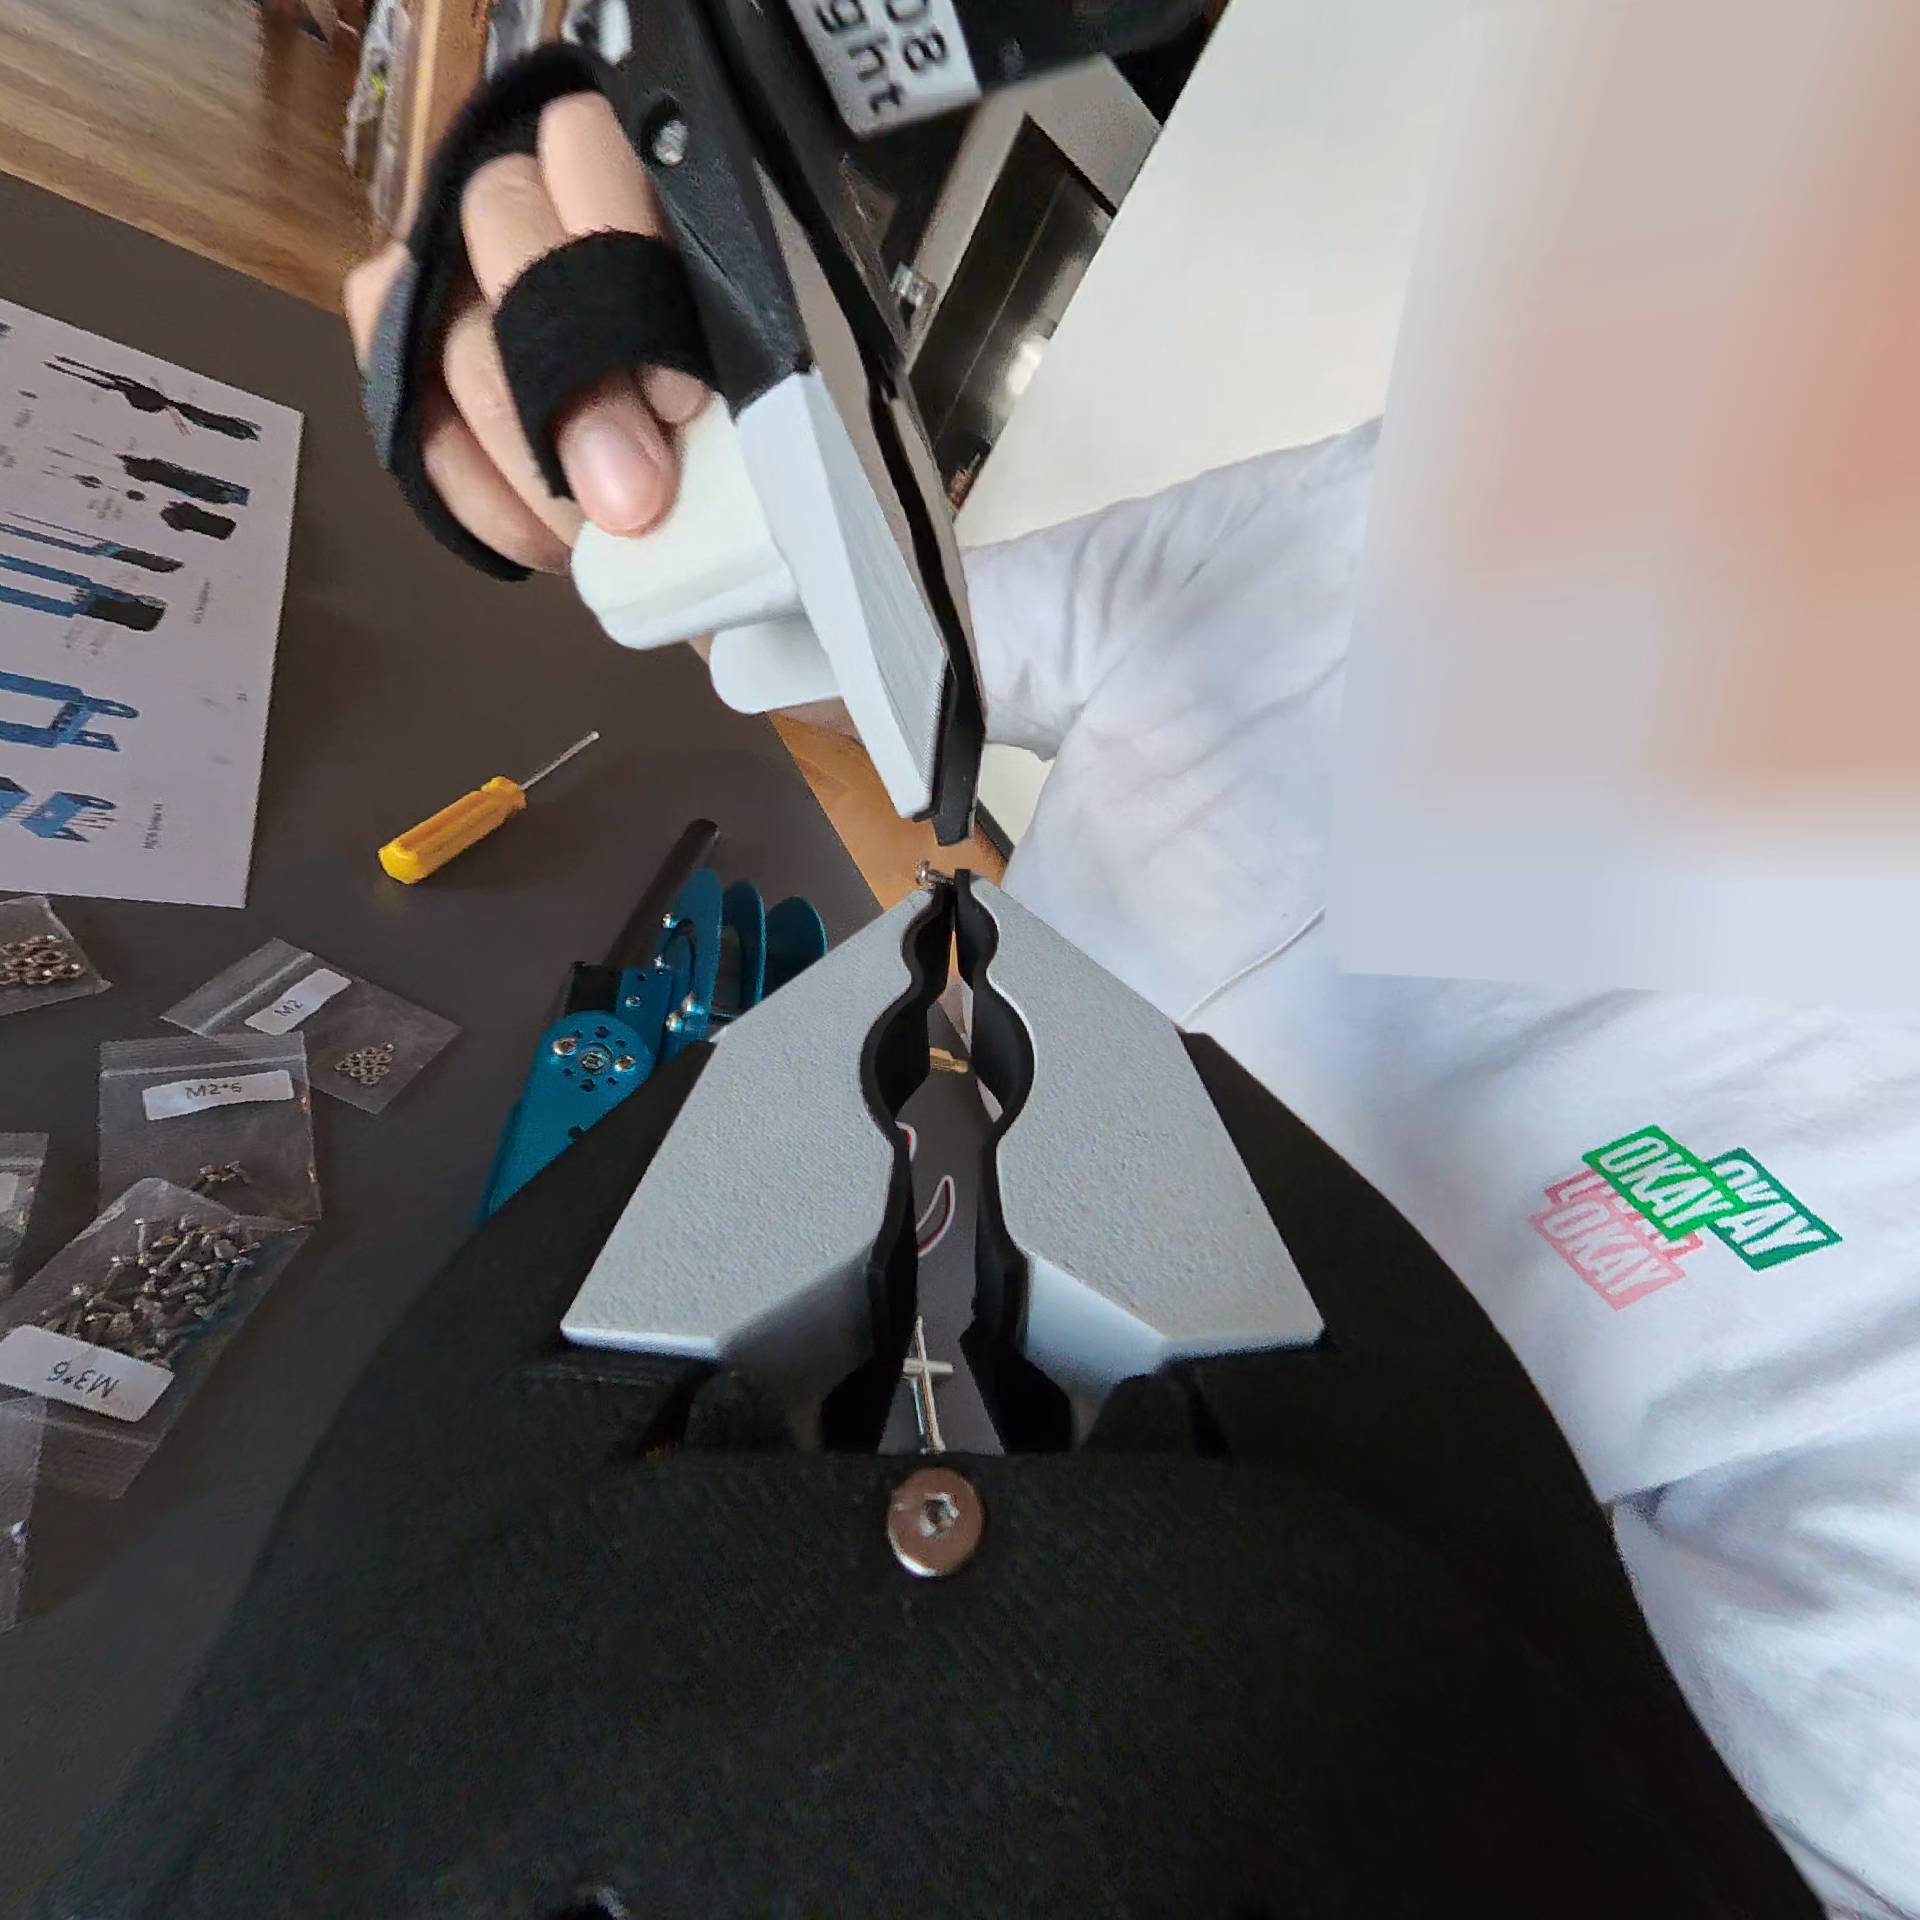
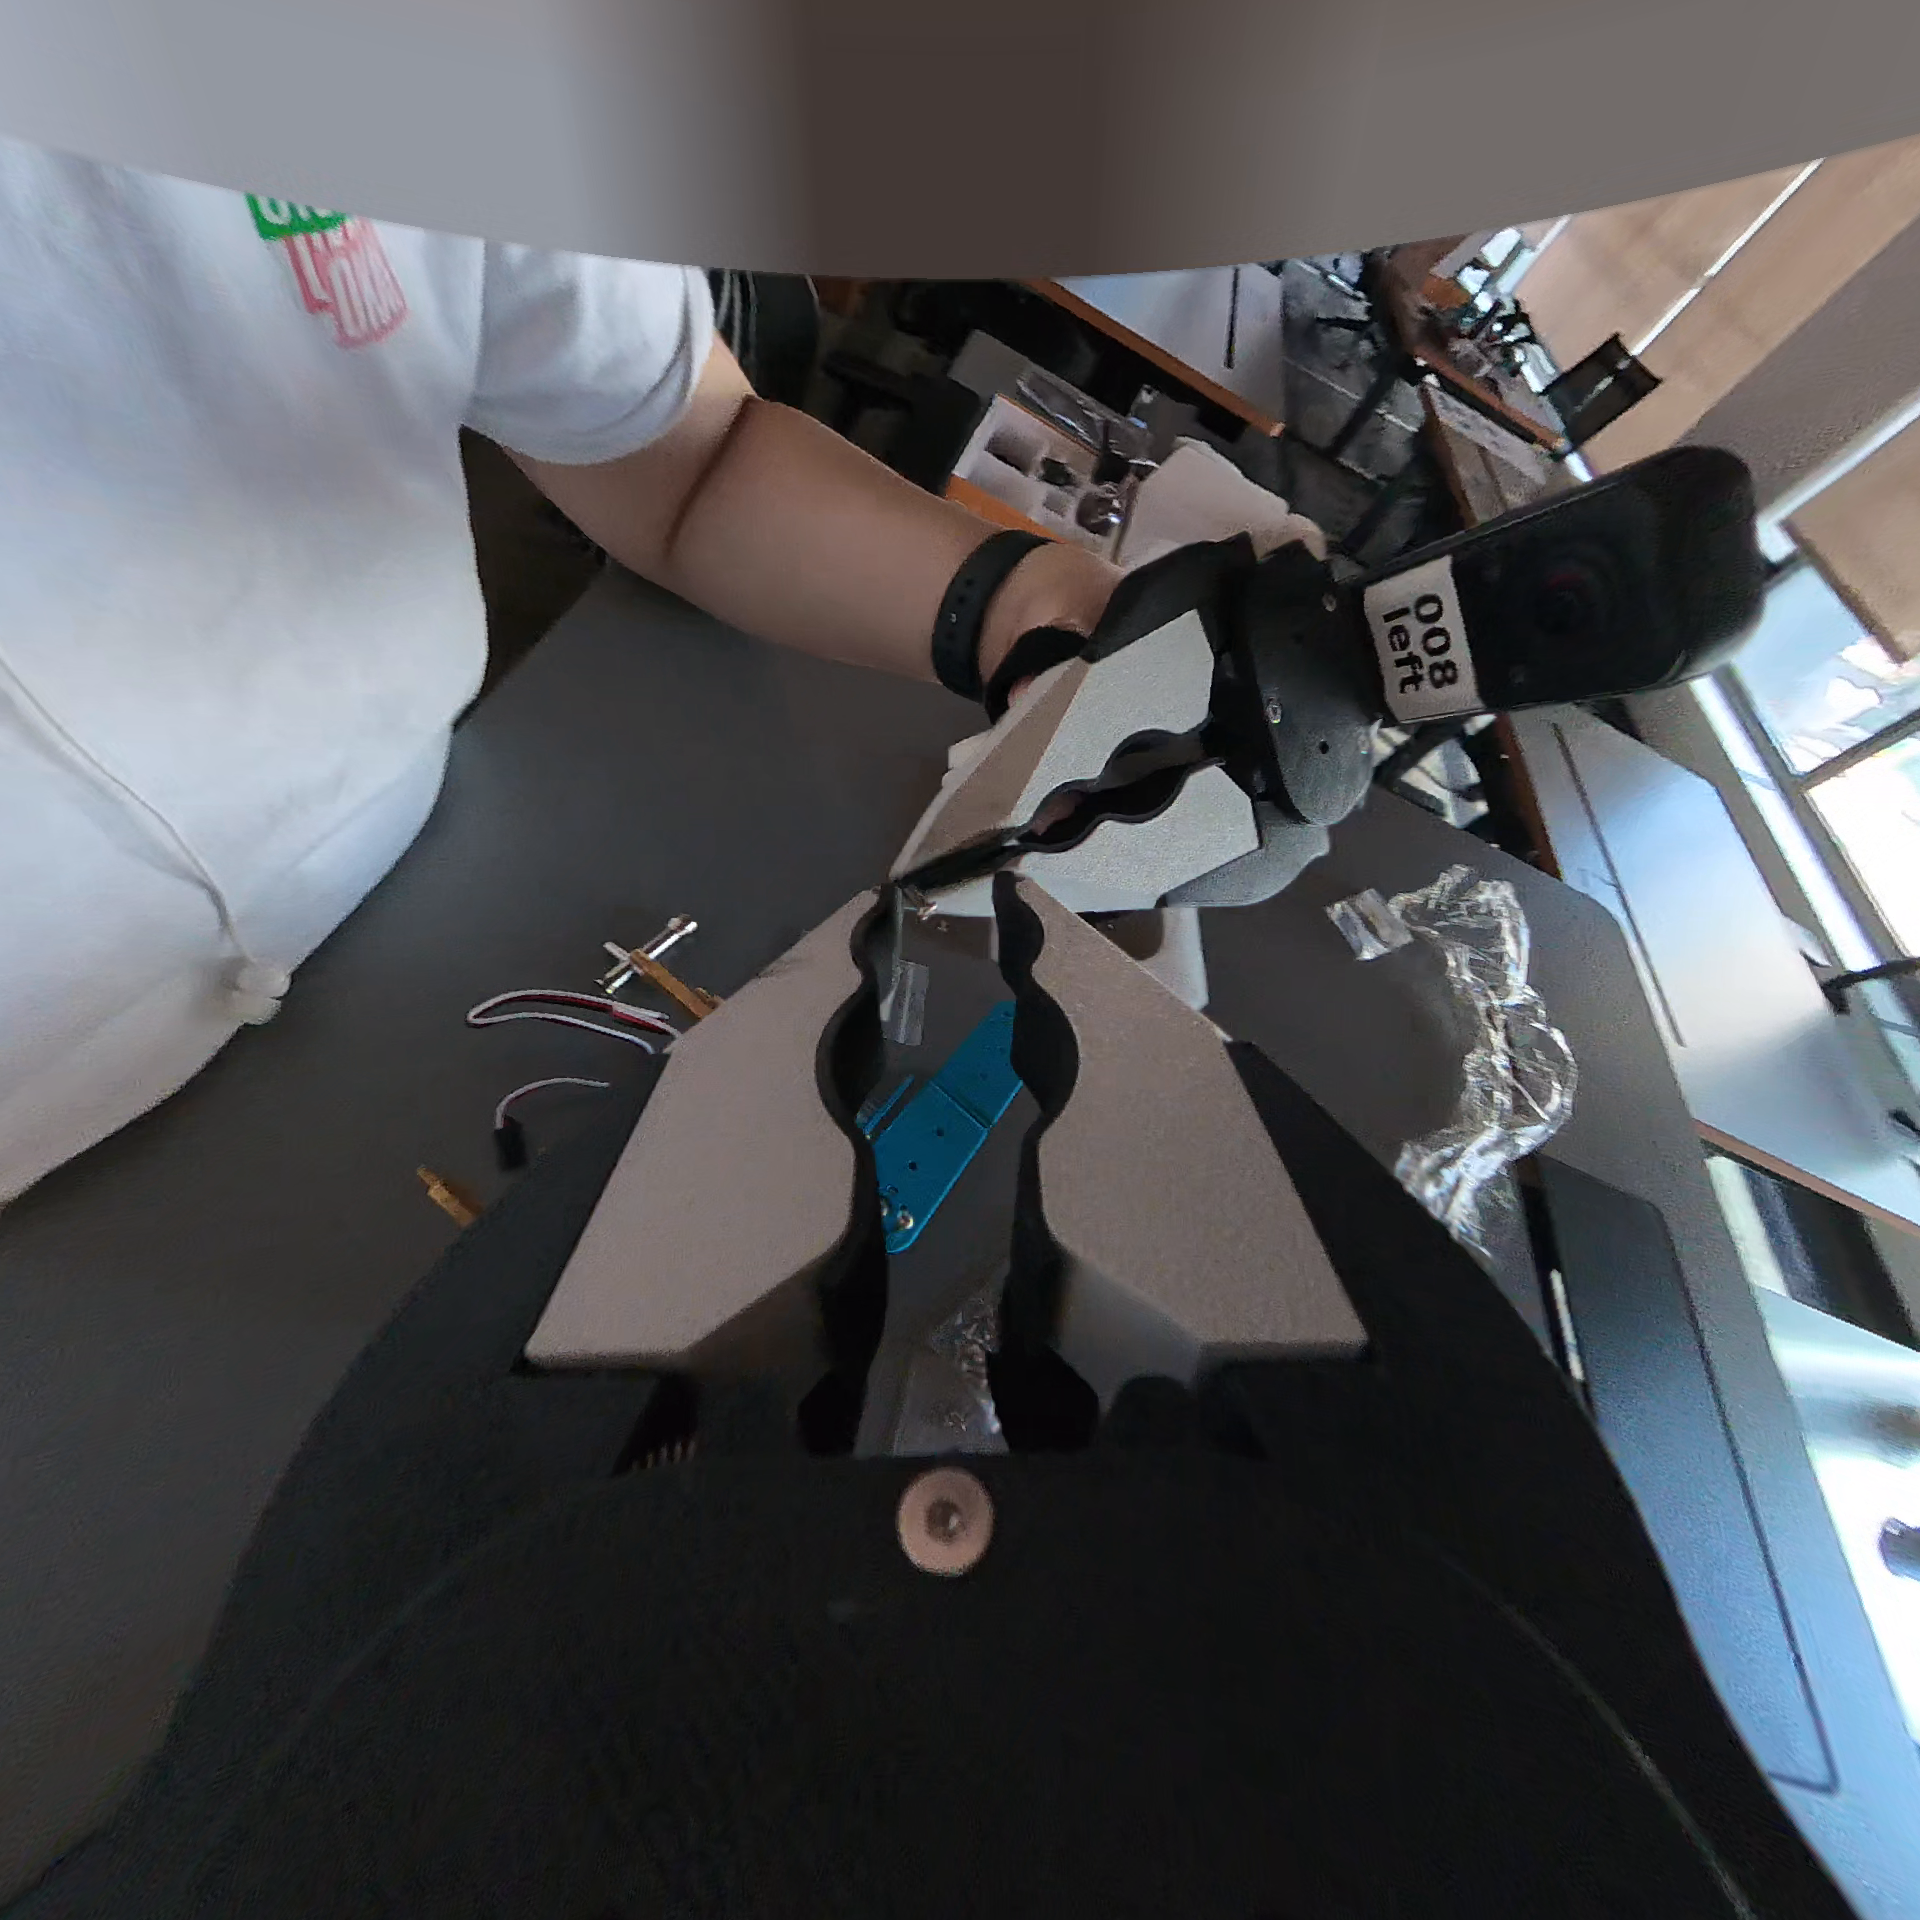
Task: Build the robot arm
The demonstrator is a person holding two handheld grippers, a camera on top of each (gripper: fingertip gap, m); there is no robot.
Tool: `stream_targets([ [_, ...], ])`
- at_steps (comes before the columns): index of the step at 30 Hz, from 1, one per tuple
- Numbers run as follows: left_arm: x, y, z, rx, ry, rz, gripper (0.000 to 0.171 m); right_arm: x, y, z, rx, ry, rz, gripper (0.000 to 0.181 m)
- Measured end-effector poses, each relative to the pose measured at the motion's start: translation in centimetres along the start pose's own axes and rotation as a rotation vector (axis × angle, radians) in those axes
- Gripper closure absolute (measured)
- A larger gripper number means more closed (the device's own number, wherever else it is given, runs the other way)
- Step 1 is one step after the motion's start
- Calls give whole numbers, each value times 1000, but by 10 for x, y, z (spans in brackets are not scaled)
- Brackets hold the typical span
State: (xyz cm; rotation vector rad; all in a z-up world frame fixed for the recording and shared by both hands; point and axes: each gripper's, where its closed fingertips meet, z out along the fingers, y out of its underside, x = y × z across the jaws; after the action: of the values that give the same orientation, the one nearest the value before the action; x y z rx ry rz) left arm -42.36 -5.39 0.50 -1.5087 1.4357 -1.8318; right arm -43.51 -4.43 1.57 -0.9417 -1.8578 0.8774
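My left gripper [image 1: 952, 885] is shut, with a tiny silver screw [image 1: 928, 871] pinched at its very tip. It is held up in the air in front of a person in a white shirt [image 1: 1507, 1195]. My right gripper [image 2: 951, 891] is open, its jaws a short way apart. The left gripper [image 2: 920, 883] reaches in from the right and its tip, with the screw [image 2: 925, 906], sits right at the right gripper's left fingertip. In the left wrist view the right gripper [image 1: 951, 821] comes down from above and ends just over the screw.
The dark table [image 1: 436, 665] holds a yellow screwdriver [image 1: 468, 826], a blue servo assembly [image 1: 644, 1039], several bags of screws [image 1: 156, 1288] and a printed sheet [image 1: 114, 623]. Below the right gripper lie a blue bracket [image 2: 935, 1132], wires [image 2: 582, 1018], a cross wrench [image 2: 644, 956] and crumpled plastic [image 2: 1475, 1039]. Left and right tips are no more than a few centimetres apart.
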Motion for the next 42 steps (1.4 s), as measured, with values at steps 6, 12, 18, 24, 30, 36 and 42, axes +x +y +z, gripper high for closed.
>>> stream_targets([
  [6, 14, 0, 7, 1, 70, 39, 171, -11, -10, -3, 134, -198, 94, 164],
  [12, 26, 0, 11, 0, 123, 66, 171, -25, -13, 3, 149, -290, 66, 166],
  [18, 31, -2, 12, 7, 140, 77, 171, -25, -21, 3, 233, -350, 92, 174],
  [24, 33, -3, 11, 16, 152, 78, 171, -25, -24, 4, 269, -379, 113, 178],
  [30, 35, -3, 11, 13, 160, 87, 171, -26, -25, 4, 271, -389, 133, 178],
  [36, 19, -7, 1, 40, 77, 24, 153, -16, -18, 5, 178, -235, 63, 178],
  [42, -7, -23, -14, 123, -101, -23, 150, 22, -7, -14, -62, 234, -212, 178],
])
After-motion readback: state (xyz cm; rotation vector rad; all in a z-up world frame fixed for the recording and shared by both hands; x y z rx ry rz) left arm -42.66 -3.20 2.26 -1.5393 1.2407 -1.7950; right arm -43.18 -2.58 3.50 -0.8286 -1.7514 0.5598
